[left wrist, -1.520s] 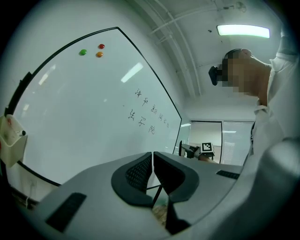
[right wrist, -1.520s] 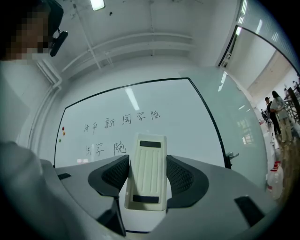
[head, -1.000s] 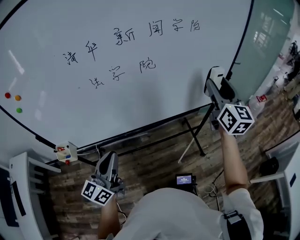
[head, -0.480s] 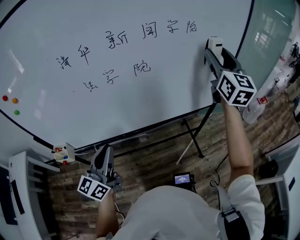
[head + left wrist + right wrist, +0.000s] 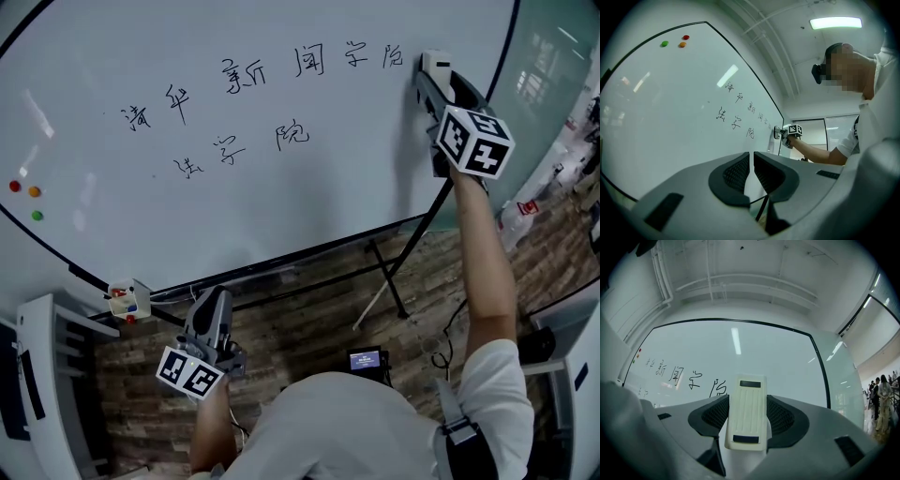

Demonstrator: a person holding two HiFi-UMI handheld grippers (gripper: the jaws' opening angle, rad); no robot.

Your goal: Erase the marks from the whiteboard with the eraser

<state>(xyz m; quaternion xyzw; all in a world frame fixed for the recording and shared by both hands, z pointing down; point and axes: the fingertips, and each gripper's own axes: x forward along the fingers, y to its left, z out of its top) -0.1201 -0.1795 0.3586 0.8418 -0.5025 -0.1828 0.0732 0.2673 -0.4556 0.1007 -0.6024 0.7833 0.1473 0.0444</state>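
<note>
The wide white whiteboard [image 5: 309, 187] carries two rows of black handwritten marks [image 5: 262, 70], none wiped yet. I judge the erasing stroke is about to begin: next I must press flat and sweep left across the top row. My right gripper [image 5: 436, 75] is clamped on the cream ribbed plastic eraser [image 5: 746, 414], held just right of that row. My left gripper [image 5: 751, 173] hangs low, jaws nearly together, empty.

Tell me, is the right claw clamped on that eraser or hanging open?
Clamped. The right gripper's two dark pads press against both sides of the white eraser, which points at the whiteboard.
</note>
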